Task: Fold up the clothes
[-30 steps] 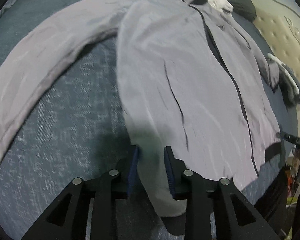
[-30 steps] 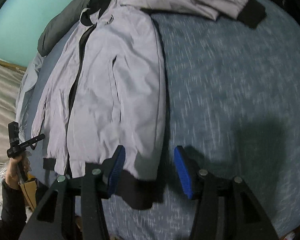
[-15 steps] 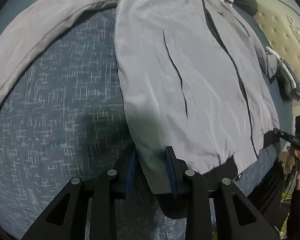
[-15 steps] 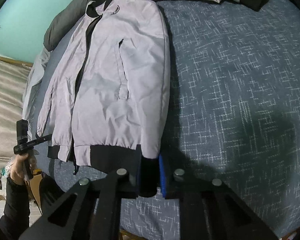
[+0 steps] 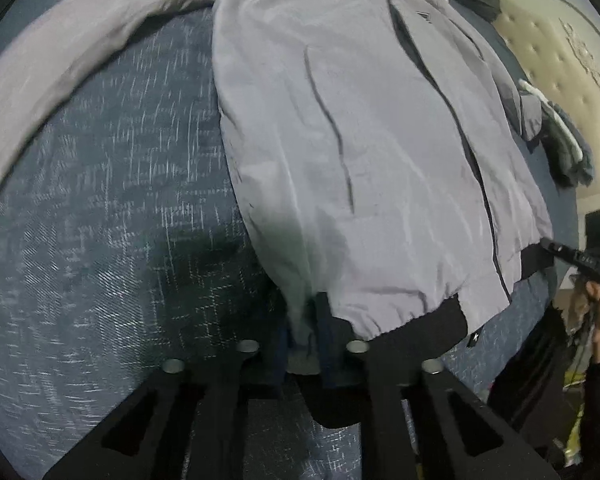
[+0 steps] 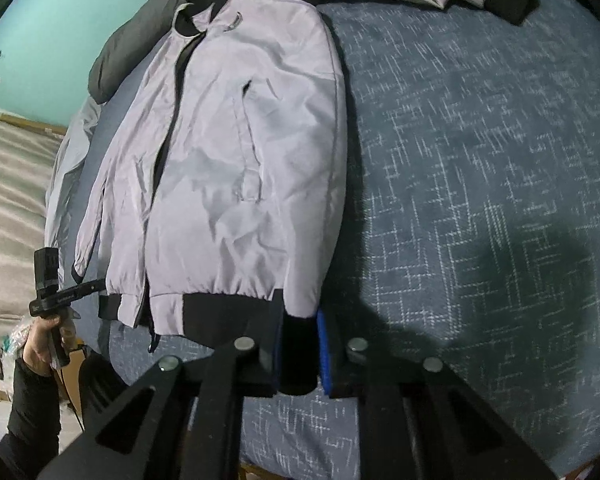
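teal wall [image 6: 40, 12], tufted headboard [image 5: 556, 60]

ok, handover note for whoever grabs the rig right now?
Left gripper: shut on the grey jacket at its hem corner.
Right gripper: shut on the black hem band at the opposite corner.
Jacket lies face up, zipped, on the blue bedspread; both sleeves spread outward.
Done: both bottom corners gripped.
Left: every fold; none made yet.

Open bedspread [image 6: 480, 160] right of jacket [image 6: 236, 152]: free passage. Left side, bare patch [image 5: 120, 200] hemmed by outstretched sleeve [image 5: 60, 64]. Dark pillow [image 6: 132, 48], small clothes pile [image 5: 568, 148] crowd far edges.
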